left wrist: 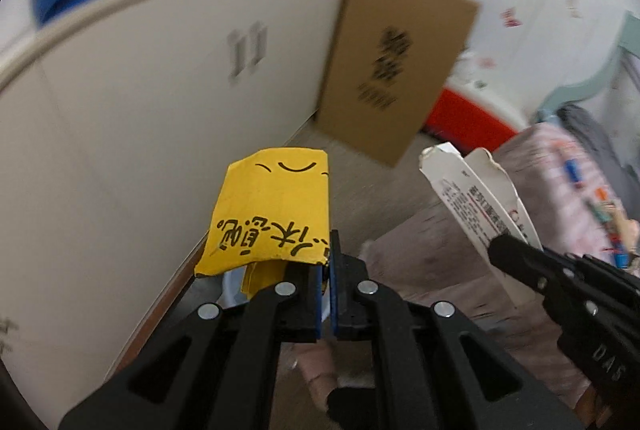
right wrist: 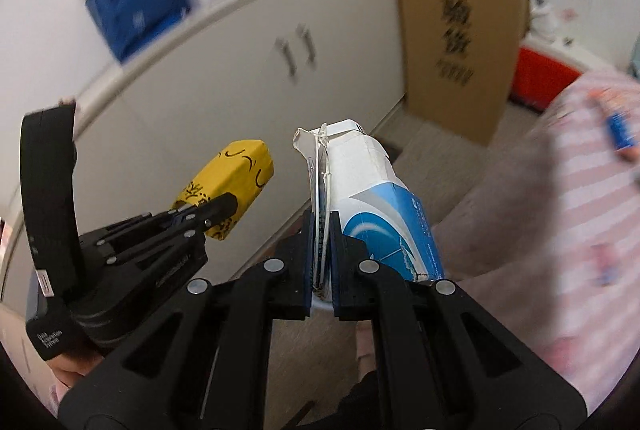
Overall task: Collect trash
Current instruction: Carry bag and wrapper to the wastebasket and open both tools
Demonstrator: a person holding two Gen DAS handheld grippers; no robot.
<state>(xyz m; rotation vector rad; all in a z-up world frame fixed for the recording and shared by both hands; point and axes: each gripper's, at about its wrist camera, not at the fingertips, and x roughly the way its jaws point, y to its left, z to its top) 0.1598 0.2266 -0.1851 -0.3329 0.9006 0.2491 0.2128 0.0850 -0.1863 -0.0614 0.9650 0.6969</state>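
While each hand-held gripper is clamped on a piece of trash, the step in hand looks like carrying both to a bin, which no view clearly shows, so the next move calls for finding it and letting go above it. The left hand-held gripper pinches a crumpled yellow box with black lettering, jutting forward from its tips. Beside it, the right hand-held gripper pinches a torn, flattened white-and-blue carton, likewise ahead of its fingers.

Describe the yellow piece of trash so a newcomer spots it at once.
Start at the white cabinet with twin handles. In front of it, the left claw is shut on a flattened yellow carton. Unlike the white-and-blue box beside it, it bears black handwriting.
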